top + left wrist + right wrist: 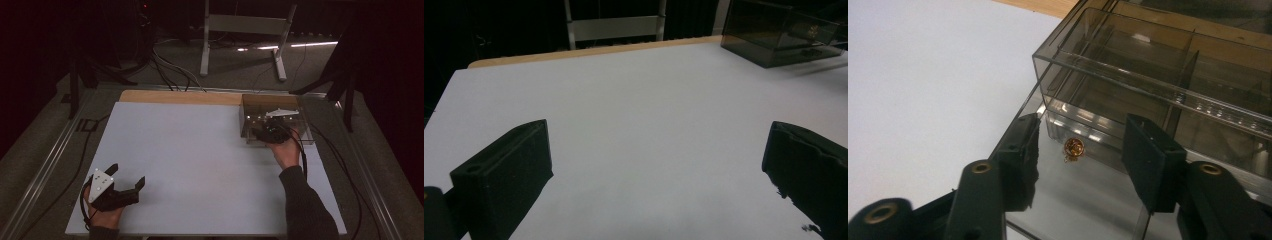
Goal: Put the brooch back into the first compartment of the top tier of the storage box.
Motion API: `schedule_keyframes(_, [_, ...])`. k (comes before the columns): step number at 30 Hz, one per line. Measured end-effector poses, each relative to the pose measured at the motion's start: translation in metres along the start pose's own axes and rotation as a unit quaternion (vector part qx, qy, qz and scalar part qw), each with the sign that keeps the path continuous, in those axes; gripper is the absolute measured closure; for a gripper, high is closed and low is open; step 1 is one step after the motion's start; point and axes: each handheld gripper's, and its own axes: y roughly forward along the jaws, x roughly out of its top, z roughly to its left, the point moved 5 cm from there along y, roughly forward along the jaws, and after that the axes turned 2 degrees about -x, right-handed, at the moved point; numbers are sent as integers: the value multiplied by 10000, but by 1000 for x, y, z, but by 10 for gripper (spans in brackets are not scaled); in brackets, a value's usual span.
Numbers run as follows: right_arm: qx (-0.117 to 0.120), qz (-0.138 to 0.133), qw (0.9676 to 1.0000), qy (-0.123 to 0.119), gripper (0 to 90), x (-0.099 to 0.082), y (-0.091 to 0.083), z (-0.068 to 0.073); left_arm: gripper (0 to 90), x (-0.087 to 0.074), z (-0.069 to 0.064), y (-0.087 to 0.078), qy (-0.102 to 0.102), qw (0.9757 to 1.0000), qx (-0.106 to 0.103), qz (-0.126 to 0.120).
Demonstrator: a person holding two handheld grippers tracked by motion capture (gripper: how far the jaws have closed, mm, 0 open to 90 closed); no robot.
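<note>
A smoky see-through plastic box (248, 111) with several compartments stands at the table's far right. In the right gripper view its lower tray (1083, 195) juts out from the box (1148, 87), and a small gold bead-like piece (1073, 148) lies on the tray floor. My right gripper (1082, 124) is over that tray with its jaws apart on either side of the gold piece, touching nothing. In the high view the right gripper (270, 132) is at the box's near side. My left gripper (127, 173) rests at the near left of the white table top, wide open and empty (659, 129).
The white table top (200, 160) is bare between the two hands, with a wooden strip (175, 96) along its far edge. The box (774, 40) lies far right of the left gripper. A metal stand (240, 25) and cables lie on the floor beyond.
</note>
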Motion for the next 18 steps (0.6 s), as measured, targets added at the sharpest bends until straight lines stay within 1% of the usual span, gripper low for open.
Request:
schedule_keyframes(4, [-9, 30, 10000, -9, 430, 0, 0, 0, 4, 0, 0, 0, -1, 10000, 7, 11])
schedule_keyframes(6, [-41, 55, 10000, -44, 384, 0, 0, 0, 4, 0, 0, 0, -3, 10000, 7, 15])
schedule_keyframes(11, [-147, 144, 9996, -212, 277, 0, -1, 3, 4, 0, 0, 0, -5, 10000, 11, 12])
schedule_keyframes(12, [-147, 144, 9996, -212, 277, 0, -1, 3, 4, 0, 0, 0, -4, 10000, 9, 12])
schedule_keyframes(13, [-184, 152, 9995, -225, 250, 0, -1, 3, 4, 0, 0, 0, -1, 10000, 10, 10])
schedule_keyframes(14, [-184, 152, 9995, -225, 250, 0, -1, 3, 4, 0, 0, 0, -1, 10000, 10, 10])
schedule_keyframes(15, [-292, 170, 9991, -274, 183, 1, -4, 4, 4, 0, 0, 0, 0, 10000, 6, 7])
schedule_keyframes(18, [-331, 170, 9988, -314, 151, 1, -7, 5, 4, 0, 0, 0, -8, 10000, 10, 9])
